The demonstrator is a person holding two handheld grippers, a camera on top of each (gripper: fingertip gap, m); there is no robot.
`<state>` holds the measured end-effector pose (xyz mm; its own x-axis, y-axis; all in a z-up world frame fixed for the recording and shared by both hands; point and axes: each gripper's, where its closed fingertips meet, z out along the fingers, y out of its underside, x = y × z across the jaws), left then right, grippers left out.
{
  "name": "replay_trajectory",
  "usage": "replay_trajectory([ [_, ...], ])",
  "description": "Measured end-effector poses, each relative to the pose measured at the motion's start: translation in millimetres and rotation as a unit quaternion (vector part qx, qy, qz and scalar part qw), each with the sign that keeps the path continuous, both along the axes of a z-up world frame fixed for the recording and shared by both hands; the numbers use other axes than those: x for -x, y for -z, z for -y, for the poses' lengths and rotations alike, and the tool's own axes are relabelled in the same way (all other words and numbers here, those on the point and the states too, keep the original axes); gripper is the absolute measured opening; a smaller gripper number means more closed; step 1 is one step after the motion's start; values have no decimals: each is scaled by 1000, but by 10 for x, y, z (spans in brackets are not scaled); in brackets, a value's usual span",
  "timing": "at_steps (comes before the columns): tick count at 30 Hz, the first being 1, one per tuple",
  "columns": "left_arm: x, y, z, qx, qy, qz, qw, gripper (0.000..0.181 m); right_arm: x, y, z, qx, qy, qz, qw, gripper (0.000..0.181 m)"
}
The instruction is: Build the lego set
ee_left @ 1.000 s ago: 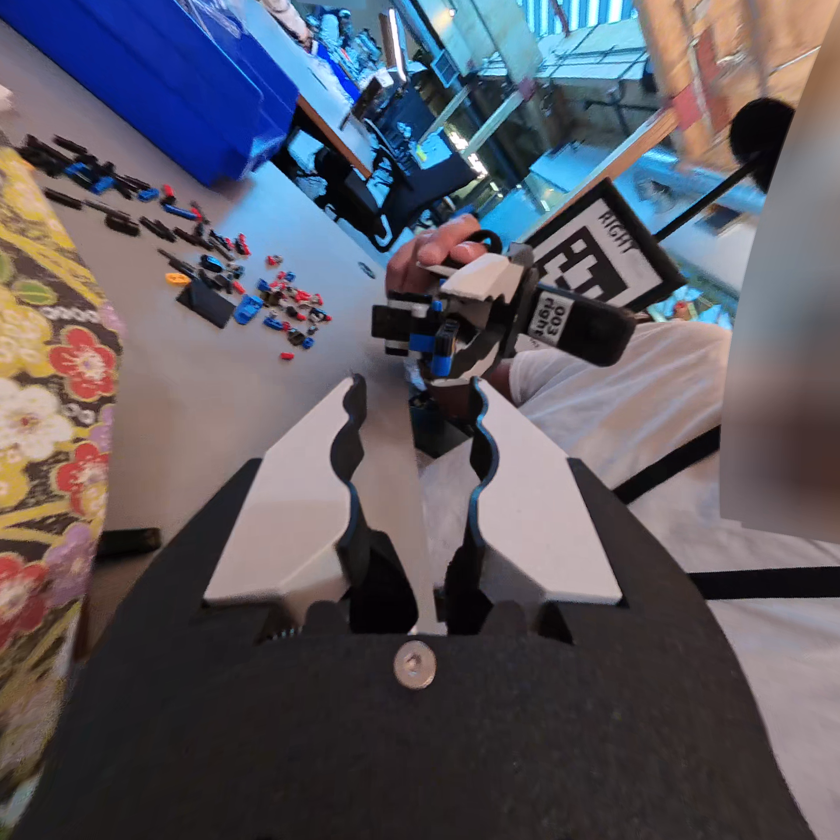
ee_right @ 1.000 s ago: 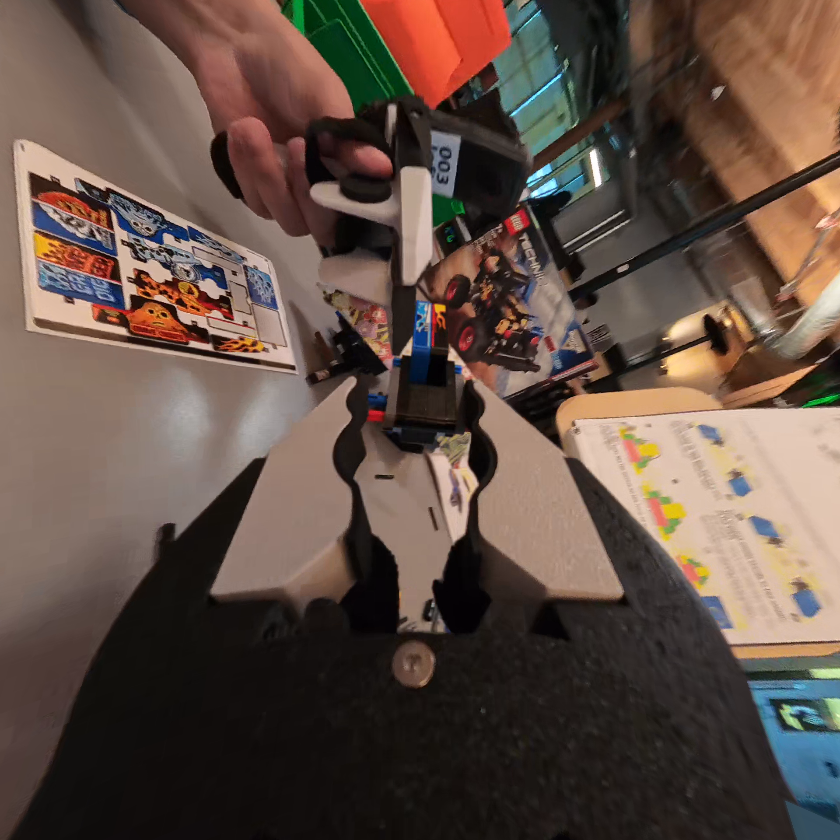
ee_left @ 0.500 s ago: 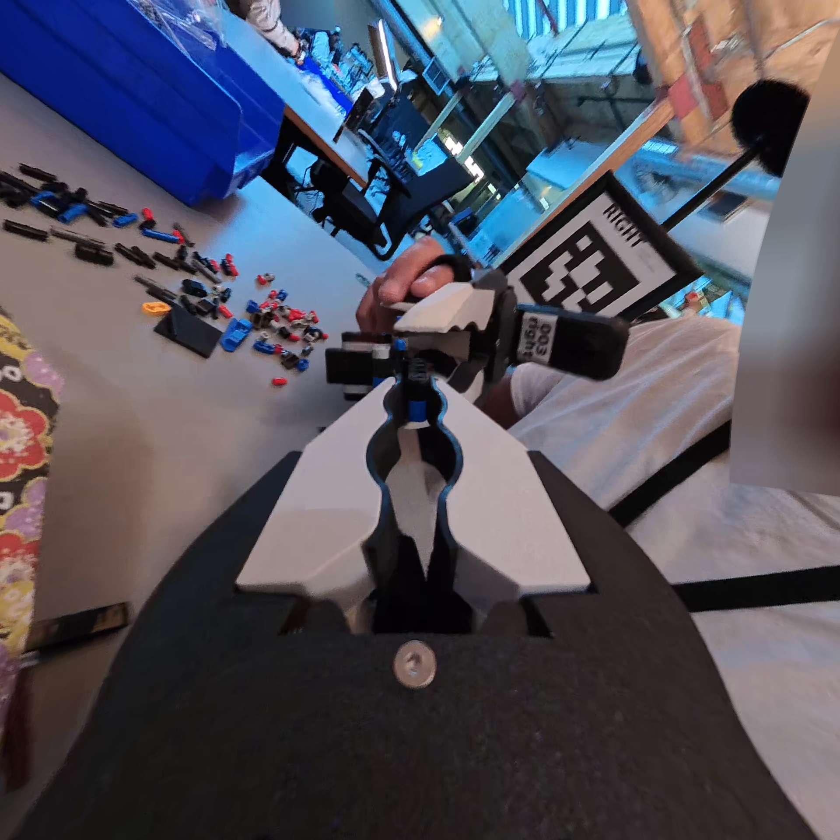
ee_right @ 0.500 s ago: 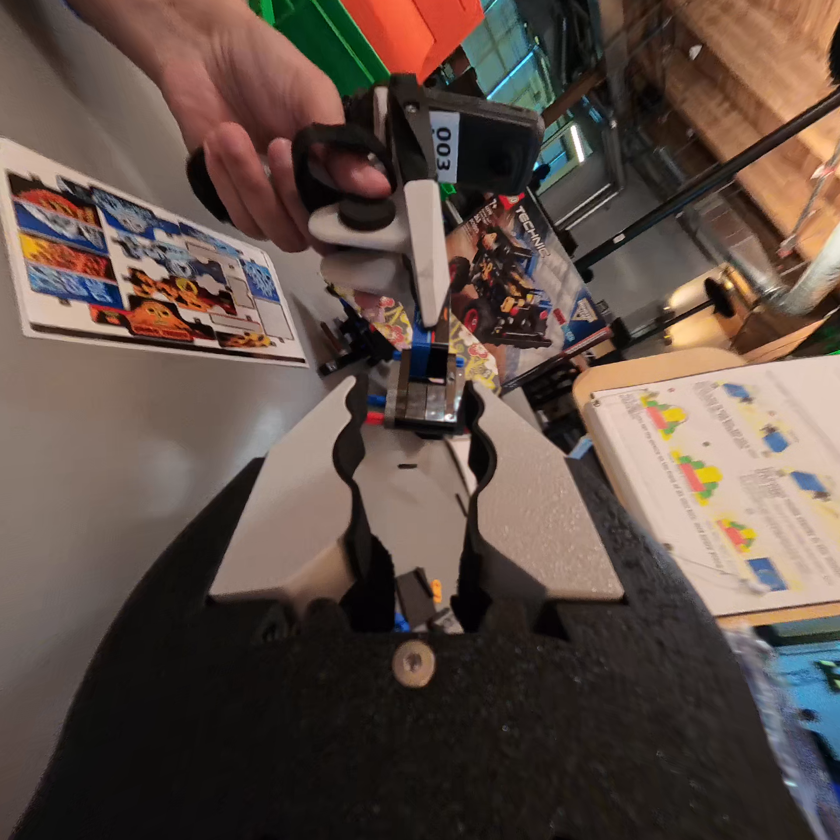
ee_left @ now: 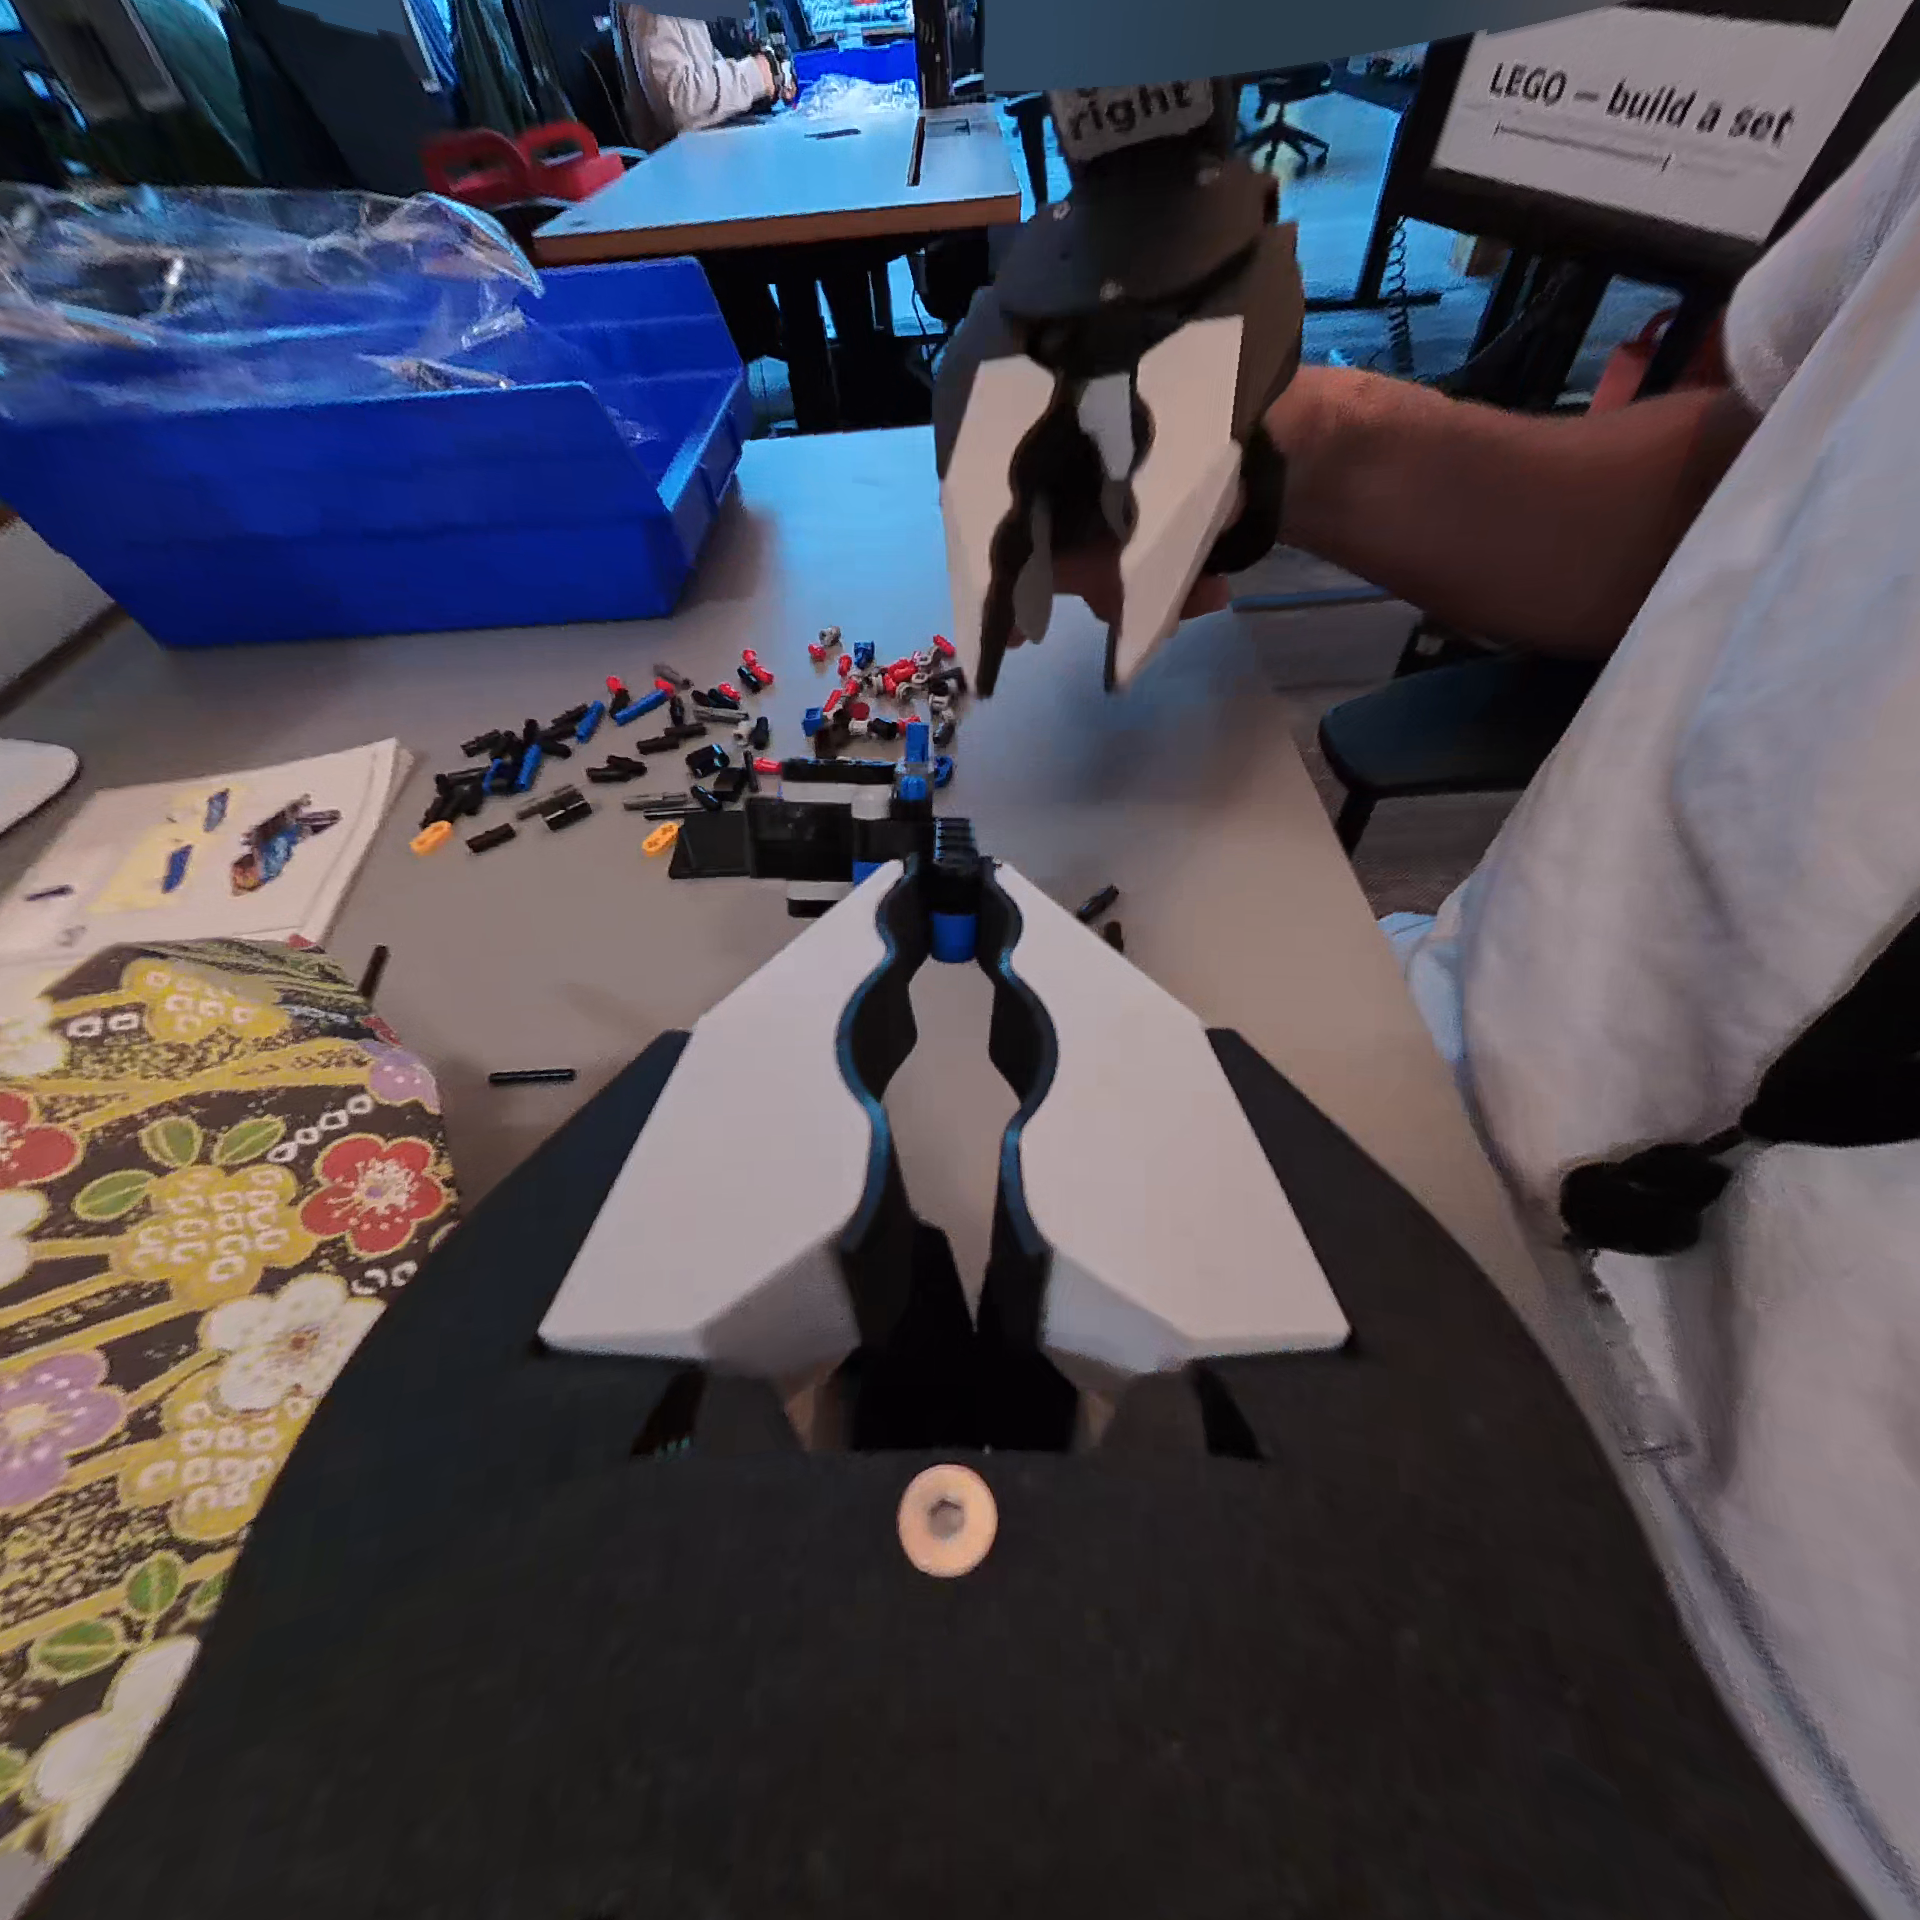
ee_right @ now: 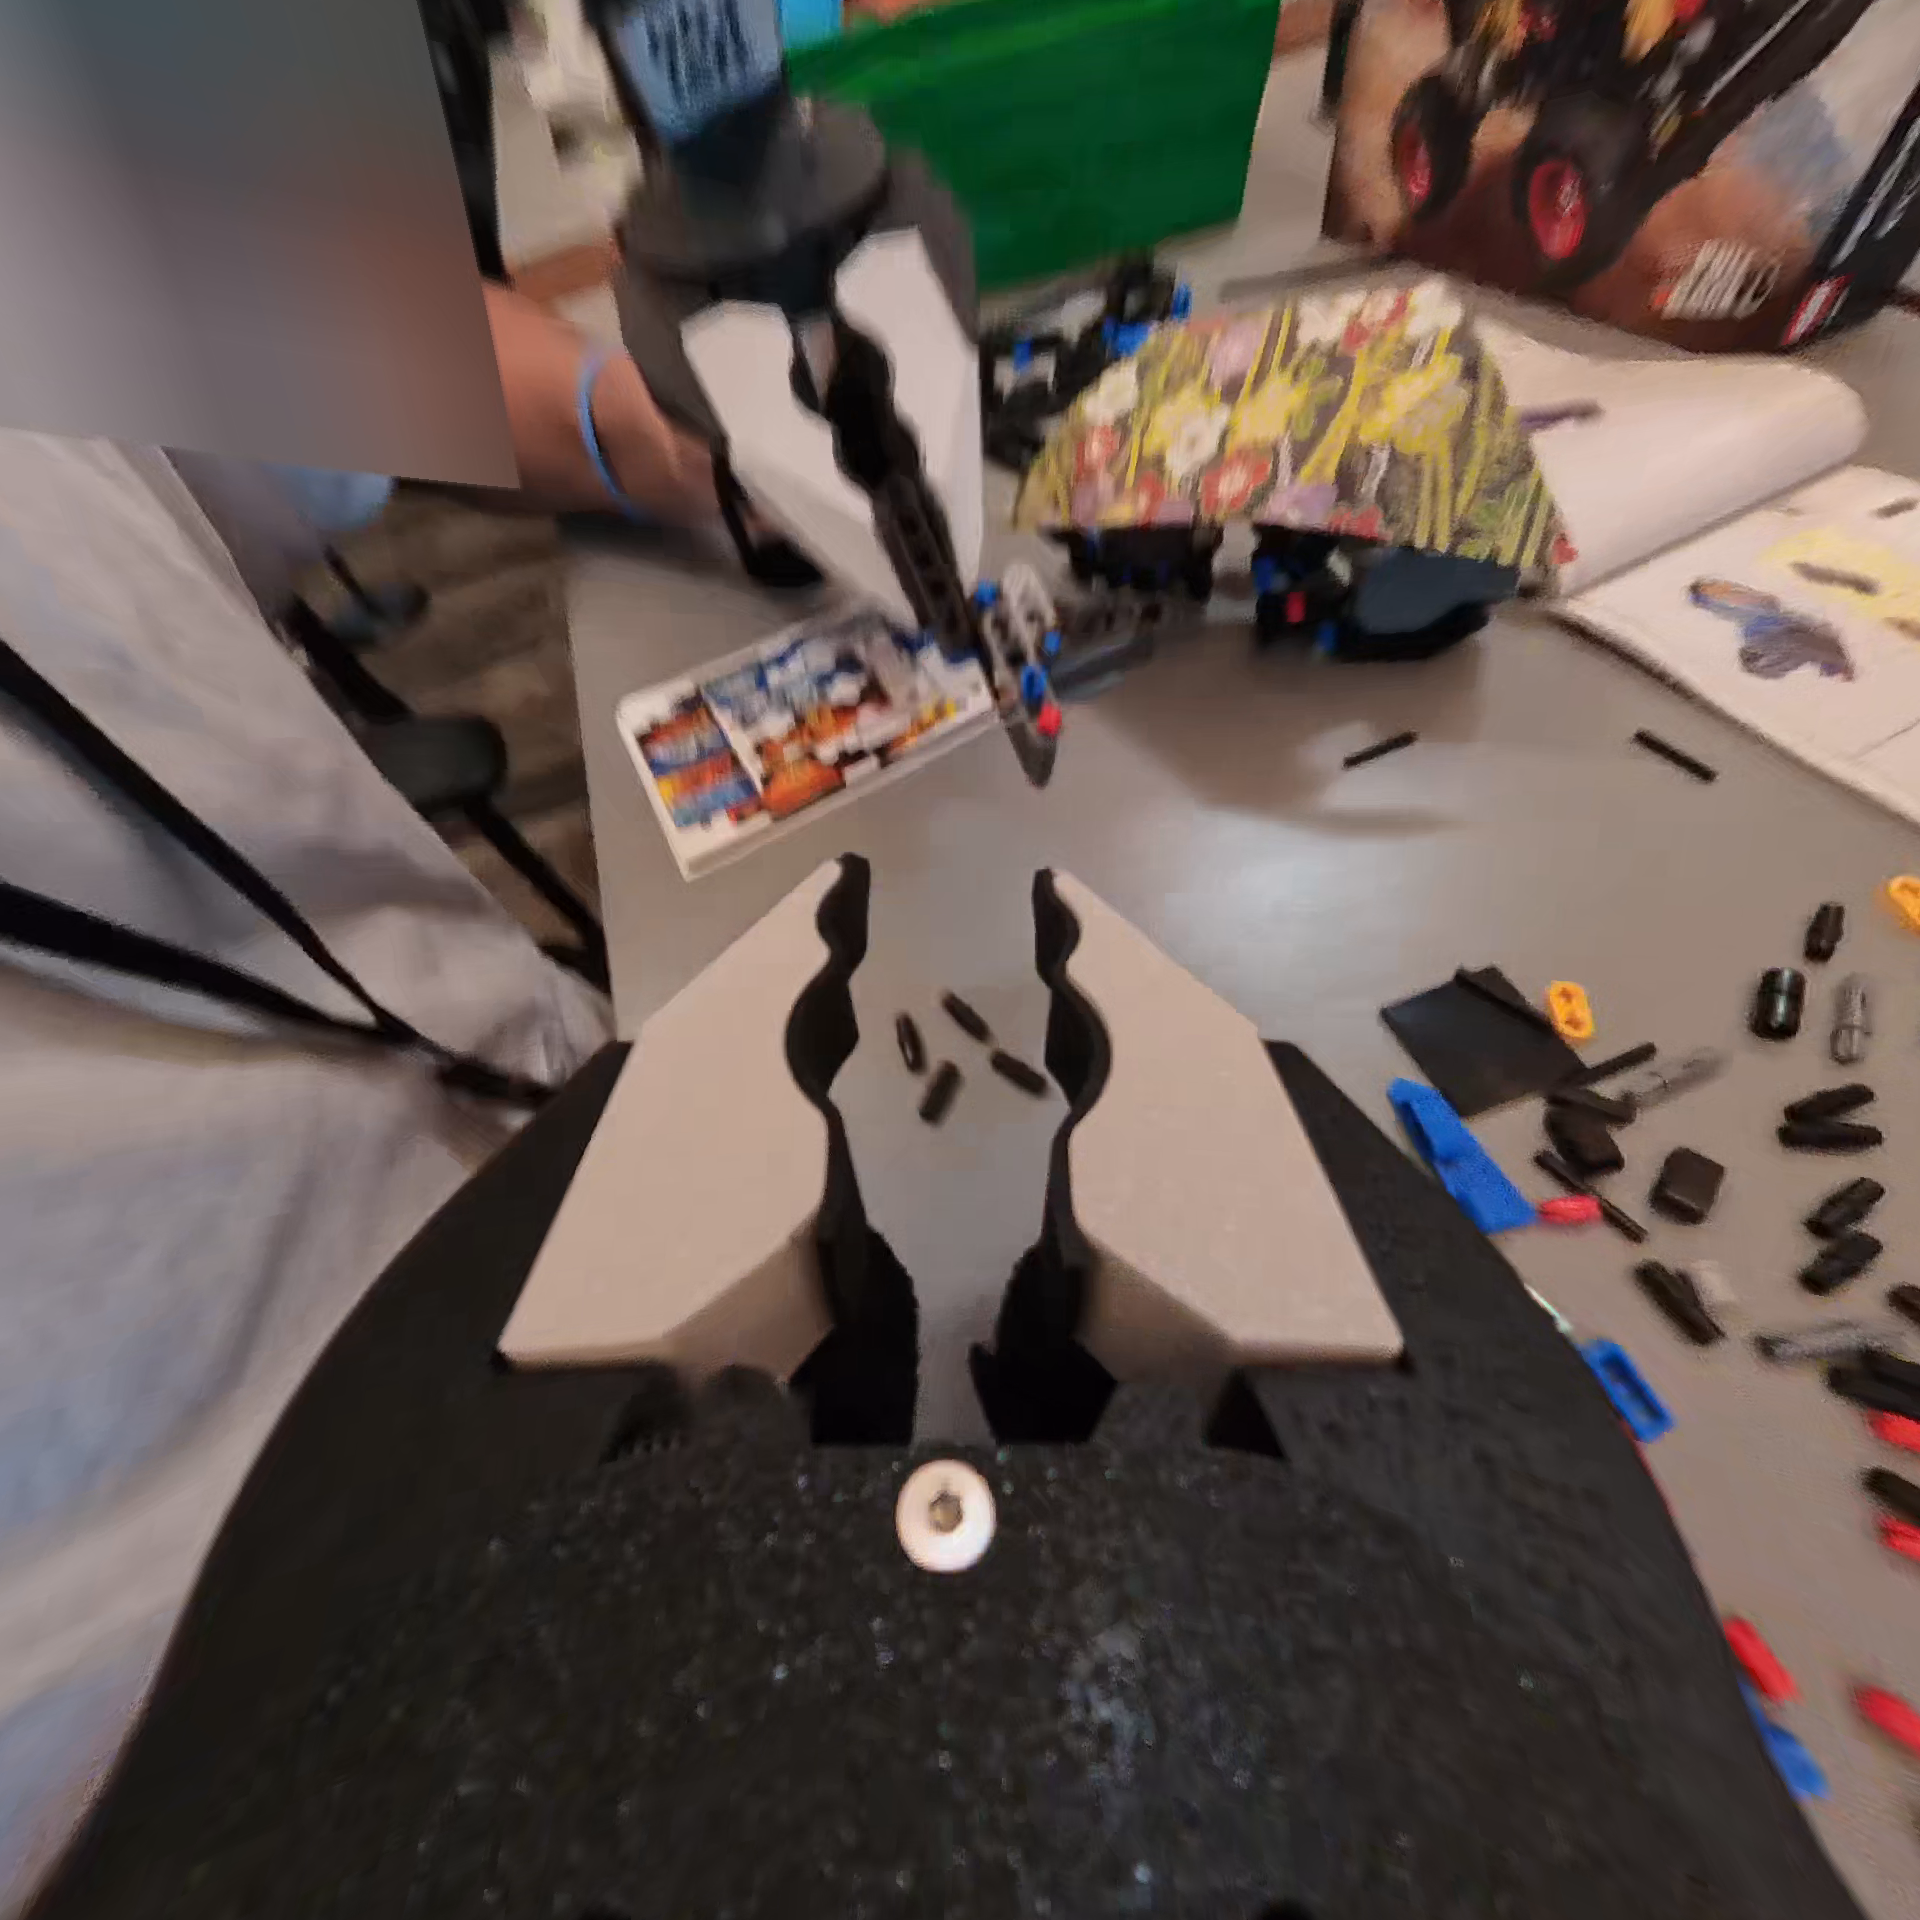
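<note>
My left gripper [ee_left: 951,899] is shut on a small black, white and blue lego assembly [ee_left: 831,831] and holds it above the grey table [ee_left: 582,956]. In the right wrist view the left gripper [ee_right: 940,613] shows farther off, with the assembly [ee_right: 1018,665] hanging from its tips. My right gripper [ee_right: 948,878] is open and empty, above several black pins [ee_right: 961,1049] on the table. It also shows in the left wrist view [ee_left: 1049,681], open, above and beyond the assembly. Loose black, blue and red pieces [ee_left: 707,727] lie scattered behind.
A blue bin [ee_left: 364,488] stands at the back left. A floral cloth [ee_right: 1288,436] covers a partly built model. A sticker sheet [ee_right: 800,727], an instruction booklet [ee_right: 1766,623], the set's box [ee_right: 1621,156] and more loose pieces [ee_right: 1714,1143] lie around. About 7 centimeters separates my left fingertips from my right.
My left gripper closed on the assembly. My right gripper let go of it, opened and drew back. Both views swung down toward the table.
</note>
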<state>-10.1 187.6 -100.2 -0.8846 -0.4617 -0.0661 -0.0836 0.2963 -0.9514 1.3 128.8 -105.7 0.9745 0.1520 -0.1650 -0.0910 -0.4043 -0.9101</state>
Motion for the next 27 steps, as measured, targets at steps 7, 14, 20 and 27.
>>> replay_trajectory([
  [7, 173, 44, 10, -27, 14, 37, 999, 6, -47, -281, -195, -71, 90, 102, 988, 26],
  [14, 374, 0, 107, -17, 64, 34, 997, 6, 207, 34, -448, 2, 5, 129, 992, 58],
  [20, 337, -92, 77, 28, 57, 3, 998, 7, 256, 84, -526, -1, -7, 127, 992, 10],
  [27, 257, -498, -51, 210, 57, -66, 974, 8, 322, -154, -681, -117, 14, -70, 990, 7],
])
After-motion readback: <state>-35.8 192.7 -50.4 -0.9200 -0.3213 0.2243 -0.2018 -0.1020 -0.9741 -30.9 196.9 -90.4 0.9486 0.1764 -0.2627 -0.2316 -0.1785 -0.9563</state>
